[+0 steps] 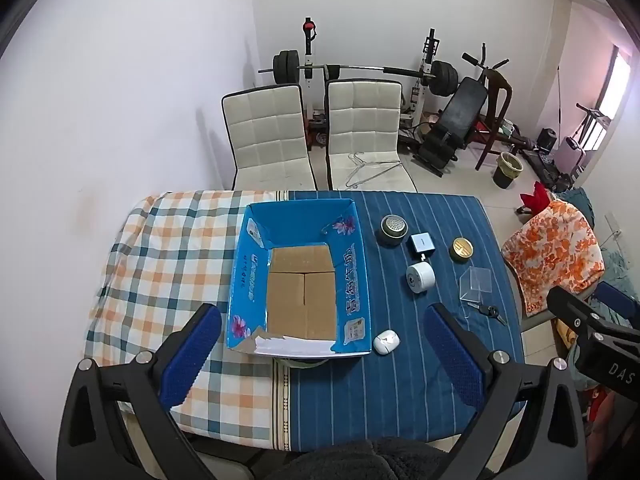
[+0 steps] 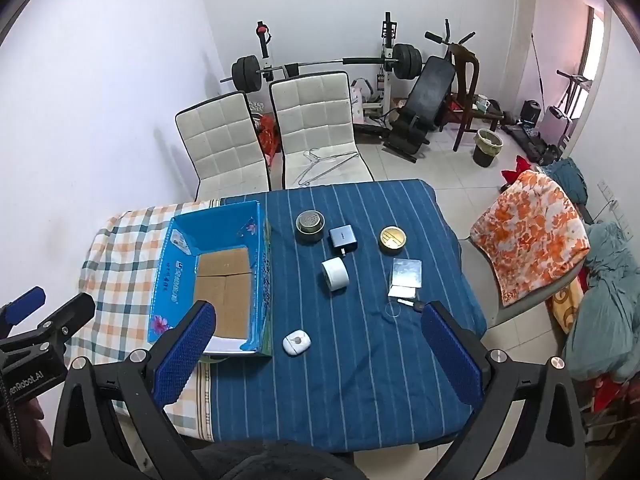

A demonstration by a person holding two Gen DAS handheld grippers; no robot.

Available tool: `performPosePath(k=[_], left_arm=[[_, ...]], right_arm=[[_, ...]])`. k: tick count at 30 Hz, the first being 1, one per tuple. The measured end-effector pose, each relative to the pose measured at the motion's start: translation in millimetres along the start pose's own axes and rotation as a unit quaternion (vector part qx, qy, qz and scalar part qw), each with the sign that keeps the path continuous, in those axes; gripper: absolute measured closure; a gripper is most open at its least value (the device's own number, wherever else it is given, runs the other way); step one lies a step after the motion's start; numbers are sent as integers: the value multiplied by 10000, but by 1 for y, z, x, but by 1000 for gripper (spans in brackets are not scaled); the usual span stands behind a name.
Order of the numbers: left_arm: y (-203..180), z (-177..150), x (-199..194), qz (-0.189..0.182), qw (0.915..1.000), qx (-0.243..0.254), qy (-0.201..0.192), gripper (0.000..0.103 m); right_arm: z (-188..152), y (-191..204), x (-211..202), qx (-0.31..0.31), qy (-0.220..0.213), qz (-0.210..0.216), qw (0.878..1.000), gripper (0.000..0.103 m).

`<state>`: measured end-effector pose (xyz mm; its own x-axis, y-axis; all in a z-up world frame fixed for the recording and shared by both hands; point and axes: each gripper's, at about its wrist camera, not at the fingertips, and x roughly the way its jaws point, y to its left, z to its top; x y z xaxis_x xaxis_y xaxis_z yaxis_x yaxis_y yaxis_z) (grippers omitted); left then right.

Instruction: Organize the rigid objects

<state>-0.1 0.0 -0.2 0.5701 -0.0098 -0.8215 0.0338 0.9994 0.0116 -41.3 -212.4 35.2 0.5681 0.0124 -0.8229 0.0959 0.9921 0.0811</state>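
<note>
An open blue cardboard box stands empty on the table. To its right lie a round metal tin, a blue-grey charger, a gold tin, a white cylinder, a clear plastic case, keys and a white earbud case. My left gripper is open, above the box's near edge. My right gripper is open, above the earbud case.
Two white chairs stand behind the table, one with wire hangers. A chair with orange floral cloth is at the right. Gym equipment stands at the back.
</note>
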Motion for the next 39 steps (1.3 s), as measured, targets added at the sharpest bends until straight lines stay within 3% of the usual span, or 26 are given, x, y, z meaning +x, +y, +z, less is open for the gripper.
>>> performPosePath(k=[39], left_arm=[[11,8,14,-96,9998,-36,167,0]], right_arm=[[3,2,13,-89,36,-136,9999,0]])
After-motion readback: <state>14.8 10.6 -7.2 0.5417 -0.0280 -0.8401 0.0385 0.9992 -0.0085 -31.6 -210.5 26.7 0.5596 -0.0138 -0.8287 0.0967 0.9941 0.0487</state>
